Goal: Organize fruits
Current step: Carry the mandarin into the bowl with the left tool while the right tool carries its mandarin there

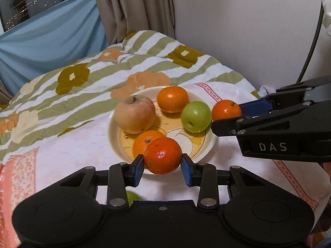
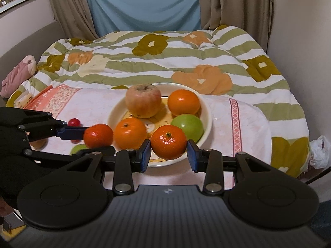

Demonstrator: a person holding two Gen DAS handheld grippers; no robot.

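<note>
Right wrist: mandarin [image 2: 168,141] stem-up

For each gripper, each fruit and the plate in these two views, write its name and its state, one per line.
left gripper: shut on a mandarin, above the plate's near rim
right gripper: shut on a second mandarin
plate: on the towel, holding four fruits
pale apple: in the plate, blurred
green apple: in the plate
two oranges: in the plate, free
small red fruit: on the towel, outside the plate
</note>
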